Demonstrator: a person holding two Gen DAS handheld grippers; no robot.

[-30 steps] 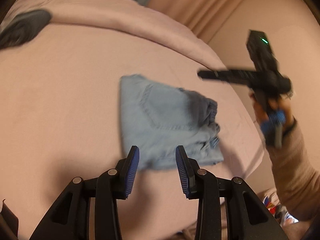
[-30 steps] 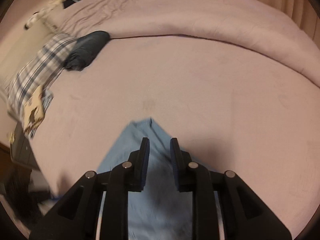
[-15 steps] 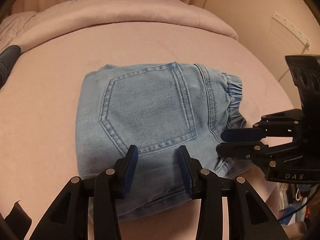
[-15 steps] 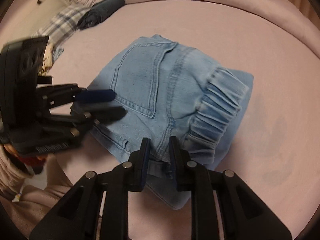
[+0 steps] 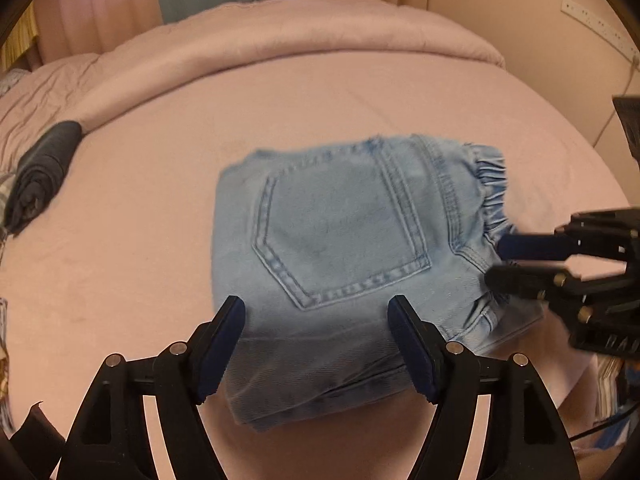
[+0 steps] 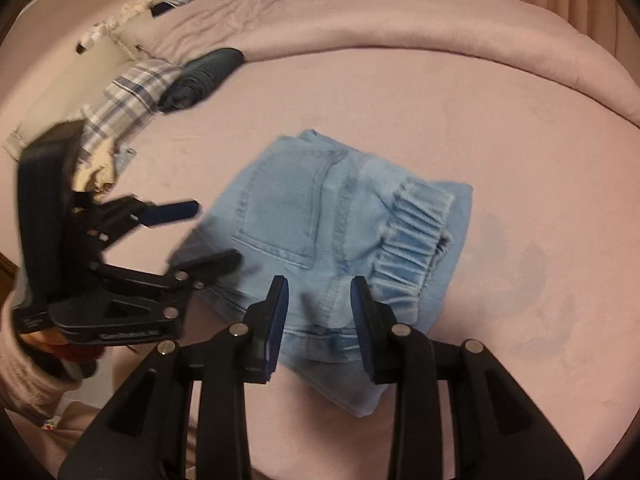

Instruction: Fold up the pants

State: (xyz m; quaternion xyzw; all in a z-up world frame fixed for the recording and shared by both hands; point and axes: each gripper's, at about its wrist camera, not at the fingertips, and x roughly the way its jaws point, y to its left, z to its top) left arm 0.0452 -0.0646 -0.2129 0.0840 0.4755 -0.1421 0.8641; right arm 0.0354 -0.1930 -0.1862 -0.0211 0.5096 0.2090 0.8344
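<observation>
Left claw (image 5: 316, 342) has spread wide, gripping nothing, over folded pants (image 5: 344, 248); right claw (image 6: 320, 308) opening too.

Folded light-blue pants (image 6: 340, 236) lying on a pink bed (image 6: 520, 160), back pocket up, elastic waistband bunched at right. Right gripper (image 6: 320, 300) low in front, jaws opening above the near edge of the pants, not pressing the cloth. Left gripper (image 6: 208, 232) at left, jaws opening by the pants' left edge. Rolled dark garment (image 6: 204, 76) beside a plaid pillow (image 6: 128, 96) further back.
</observation>
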